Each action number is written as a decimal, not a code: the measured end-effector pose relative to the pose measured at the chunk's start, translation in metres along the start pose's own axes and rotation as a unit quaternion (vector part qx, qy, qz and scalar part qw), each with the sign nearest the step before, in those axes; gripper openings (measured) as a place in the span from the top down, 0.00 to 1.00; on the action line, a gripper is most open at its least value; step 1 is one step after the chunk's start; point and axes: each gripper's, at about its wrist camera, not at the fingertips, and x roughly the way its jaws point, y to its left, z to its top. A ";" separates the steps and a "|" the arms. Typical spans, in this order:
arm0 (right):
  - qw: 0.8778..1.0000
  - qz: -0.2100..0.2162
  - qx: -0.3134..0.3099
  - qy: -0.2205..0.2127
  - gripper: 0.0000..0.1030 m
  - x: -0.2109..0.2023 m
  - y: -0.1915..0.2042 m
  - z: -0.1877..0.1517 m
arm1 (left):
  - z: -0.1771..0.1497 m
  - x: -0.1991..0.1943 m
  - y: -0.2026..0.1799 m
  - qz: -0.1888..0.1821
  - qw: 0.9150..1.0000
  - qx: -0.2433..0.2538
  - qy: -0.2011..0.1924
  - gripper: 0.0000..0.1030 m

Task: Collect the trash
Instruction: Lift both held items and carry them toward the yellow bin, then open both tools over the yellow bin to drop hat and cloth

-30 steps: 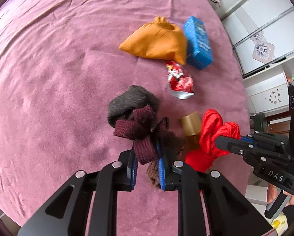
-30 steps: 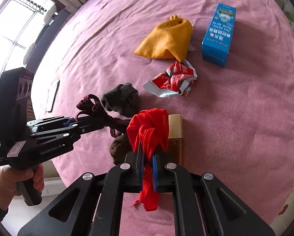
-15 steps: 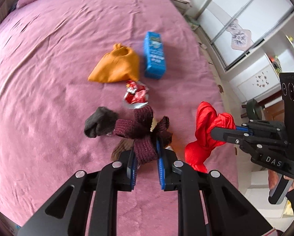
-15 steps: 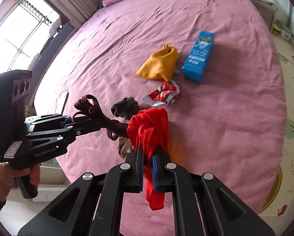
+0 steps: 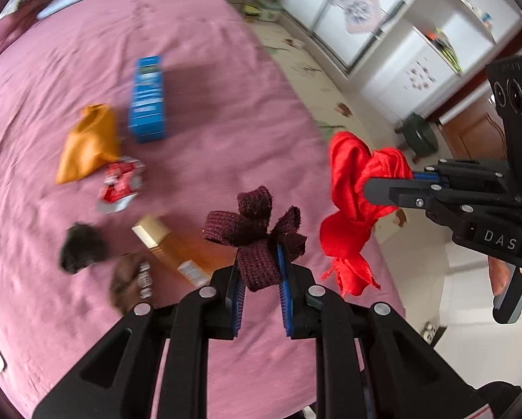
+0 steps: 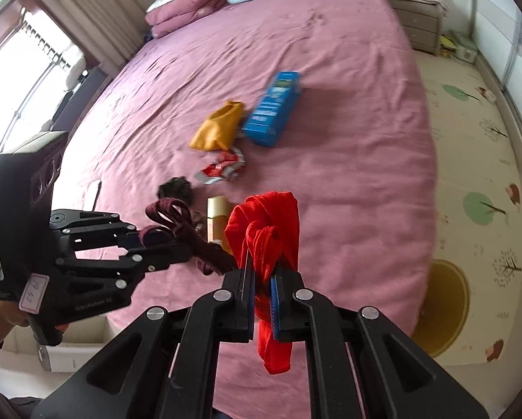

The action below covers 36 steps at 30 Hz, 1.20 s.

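My left gripper (image 5: 259, 272) is shut on a knotted maroon knit cloth (image 5: 257, 234), held in the air above the pink bed (image 5: 208, 160). To its right, my right gripper (image 5: 376, 185) is shut on a red satin cloth (image 5: 348, 209) that dangles near the bed's edge. In the right wrist view the red cloth (image 6: 266, 230) hangs between that gripper's (image 6: 262, 274) blue pads, and the left gripper (image 6: 187, 251) holds the maroon cloth (image 6: 177, 216) at the left. On the bed lie a crumpled red wrapper (image 5: 121, 185), a blue box (image 5: 147, 99) and a gold box (image 5: 170, 248).
An orange pouch (image 5: 86, 143), a dark grey sock (image 5: 81, 244) and a brown sock (image 5: 128, 279) also lie on the bed. A patterned floor mat (image 6: 477, 181) and white wardrobes (image 5: 383, 17) are to the right. Pillows (image 6: 191, 3) sit at the bed's head.
Both grippers have lifted away from the bed with their cloths, and the views have pulled back toward the bed's edge. The left gripper has rolled. Items on the bed stay put.
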 end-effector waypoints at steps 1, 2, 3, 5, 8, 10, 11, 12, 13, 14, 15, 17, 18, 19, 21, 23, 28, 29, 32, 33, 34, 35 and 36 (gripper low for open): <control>1.000 -0.004 0.007 -0.001 0.93 -0.005 -0.010 -0.004 | 0.003 0.004 -0.008 -0.003 1.000 0.006 0.003 0.83; 1.000 -0.007 0.011 -0.003 0.93 -0.009 -0.018 -0.008 | 0.007 0.010 -0.018 -0.008 1.000 0.014 0.007 0.83; 1.000 -0.010 0.016 -0.003 0.93 -0.014 -0.026 -0.013 | 0.011 0.015 -0.027 -0.010 1.000 0.021 0.010 0.83; 1.000 -0.015 0.027 -0.004 0.93 -0.022 -0.045 -0.021 | 0.019 0.027 -0.048 -0.016 0.999 0.038 0.018 0.83; 0.999 -0.025 0.042 -0.005 0.93 -0.034 -0.071 -0.031 | 0.032 0.043 -0.075 -0.023 0.998 0.059 0.029 0.83; 0.998 -0.031 0.053 -0.006 0.93 -0.043 -0.089 -0.038 | 0.041 0.055 -0.093 -0.027 0.997 0.070 0.035 0.83; 0.998 -0.032 0.058 -0.007 0.93 -0.046 -0.097 -0.042 | 0.045 0.058 -0.101 -0.028 0.996 0.072 0.037 0.83; 0.997 -0.035 0.063 -0.007 0.93 -0.050 -0.105 -0.045 | 0.050 0.064 -0.111 -0.031 0.996 0.078 0.040 0.83; 0.997 -0.039 0.067 -0.008 0.93 -0.053 -0.114 -0.048 | 0.054 0.070 -0.119 -0.033 0.995 0.082 0.043 0.83; 0.996 -0.045 0.073 -0.008 0.93 -0.057 -0.124 -0.052 | 0.057 0.074 -0.125 -0.035 0.995 0.085 0.045 0.83; 0.996 -0.049 0.079 -0.009 0.93 -0.060 -0.132 -0.055 | 0.060 0.078 -0.133 -0.037 0.994 0.090 0.048 0.83; 0.994 -0.056 0.092 -0.010 0.93 -0.066 -0.151 -0.063 | 0.067 0.089 -0.148 -0.040 0.992 0.104 0.056 0.83; 0.993 -0.060 0.097 -0.011 0.93 -0.069 -0.159 -0.066 | 0.069 0.094 -0.155 -0.042 0.991 0.110 0.060 0.83; 0.992 -0.064 0.106 -0.011 0.93 -0.072 -0.170 -0.071 | 0.072 0.100 -0.163 -0.043 0.990 0.117 0.064 0.83; 0.990 -0.070 0.120 -0.012 0.93 -0.077 -0.187 -0.078 | 0.078 0.113 -0.179 -0.050 0.988 0.130 0.074 0.83; 0.988 -0.077 0.136 -0.013 0.93 -0.082 -0.205 -0.085 | 0.081 0.122 -0.192 -0.055 0.985 0.141 0.081 0.83; 0.981 -0.093 0.169 -0.017 0.93 -0.090 -0.237 -0.101 | 0.092 0.146 -0.230 -0.070 0.978 0.169 0.097 0.83; 0.980 -0.096 0.174 -0.019 0.93 -0.092 -0.243 -0.104 | 0.095 0.150 -0.237 -0.075 0.977 0.173 0.099 0.83; 0.976 -0.109 0.186 -0.026 0.93 -0.098 -0.257 -0.107 | 0.102 0.158 -0.251 -0.086 0.974 0.182 0.102 0.83; 0.975 -0.111 0.191 -0.027 0.92 -0.100 -0.261 -0.108 | 0.104 0.160 -0.255 -0.092 0.973 0.184 0.103 0.83; 0.973 -0.115 0.196 -0.030 0.89 -0.103 -0.266 -0.109 | 0.106 0.163 -0.260 -0.099 0.972 0.187 0.104 0.82; 0.972 -0.120 0.199 -0.034 0.87 -0.106 -0.270 -0.110 | 0.109 0.165 -0.264 -0.105 0.970 0.191 0.106 0.80; 0.971 -0.123 0.203 -0.039 0.72 -0.109 -0.273 -0.111 | 0.111 0.167 -0.268 -0.107 0.969 0.195 0.105 0.75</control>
